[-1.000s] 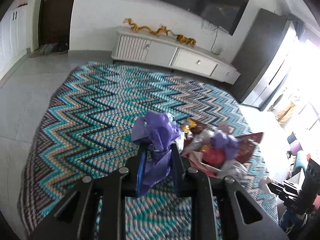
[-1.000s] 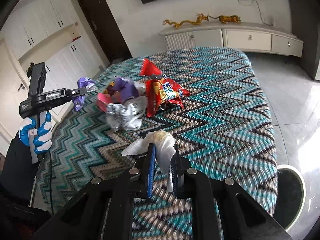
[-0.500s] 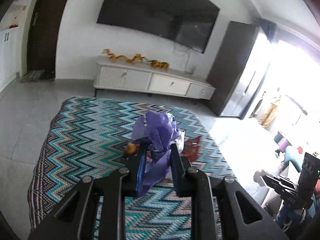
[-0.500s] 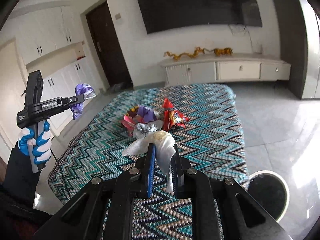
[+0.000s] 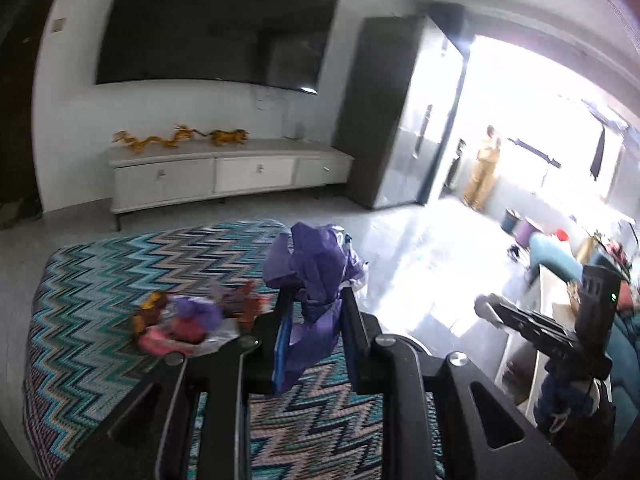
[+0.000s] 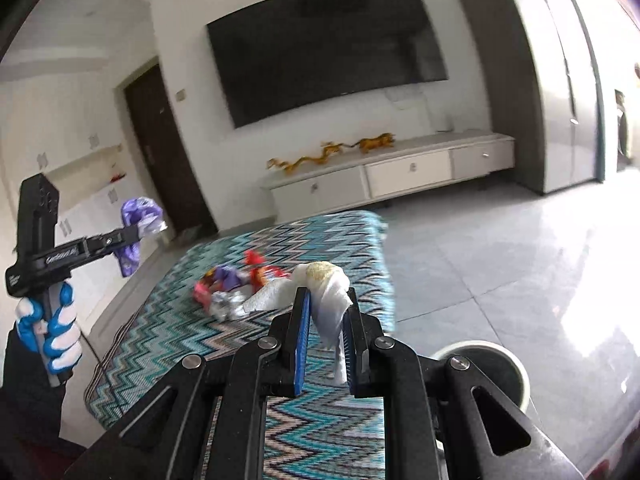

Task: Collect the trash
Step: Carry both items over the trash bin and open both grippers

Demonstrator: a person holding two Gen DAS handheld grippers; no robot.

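Observation:
My left gripper (image 5: 314,308) is shut on a crumpled purple wrapper (image 5: 314,268) and holds it high above the zigzag rug (image 5: 92,280). It also shows in the right wrist view (image 6: 136,232), at the left, held by a gloved hand. My right gripper (image 6: 326,312) is shut on a white crumpled tissue (image 6: 326,296), raised above the rug (image 6: 320,236). A pile of trash (image 5: 188,320) lies on the rug: purple, pink, red and silver wrappers (image 6: 236,284). A round bin (image 6: 490,364) with a white rim stands on the floor at the lower right.
A white TV cabinet (image 5: 224,176) with gold dragon figures (image 6: 332,150) stands against the far wall under a black TV (image 6: 328,48). Grey tiled floor (image 6: 500,248) lies right of the rug. A tall dark cabinet (image 5: 384,120) and a bright balcony doorway are at the right.
Both grippers have risen and tilted up, each still holding its piece. The trash pile now looks smaller and lower in both views. The left view has swung right towards the balcony.

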